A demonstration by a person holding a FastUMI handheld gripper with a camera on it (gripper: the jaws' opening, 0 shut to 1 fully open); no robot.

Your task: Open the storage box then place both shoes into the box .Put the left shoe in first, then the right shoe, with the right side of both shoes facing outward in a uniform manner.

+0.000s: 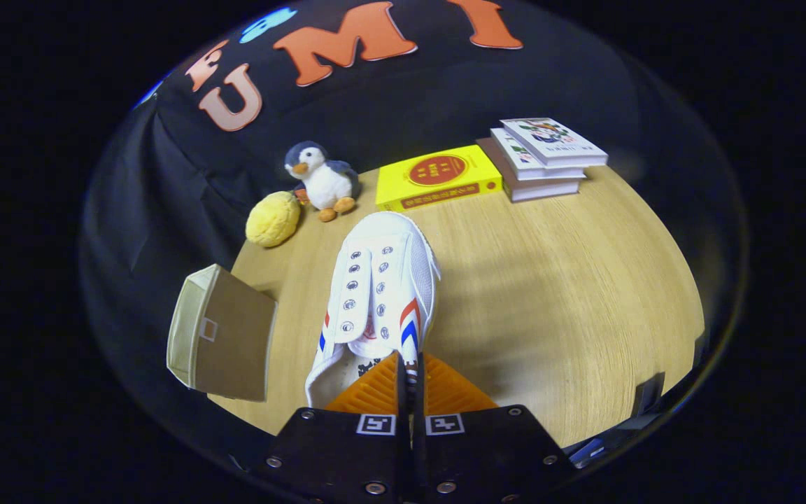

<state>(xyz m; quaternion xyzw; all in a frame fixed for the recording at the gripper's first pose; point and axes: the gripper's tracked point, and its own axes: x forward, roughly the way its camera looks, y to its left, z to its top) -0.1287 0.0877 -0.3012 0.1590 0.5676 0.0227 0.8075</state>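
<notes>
A white canvas shoe (378, 290) with red and blue stripes hangs above the wooden table (550, 294), toe pointing away from me. My gripper (408, 371) is shut on the shoe, its fingers pinching the right-hand collar wall near the heel. To the left of the shoe, at the table's left edge, stands the beige fabric storage box (224, 332) with a small label window on its brown panel; whether it is open cannot be told from here.
Beyond the shoe lie a yellow book (438, 178) and a stack of books (543, 157) at the back right. A plush penguin (322, 180) and a yellow plush ball (273, 219) sit at the back left.
</notes>
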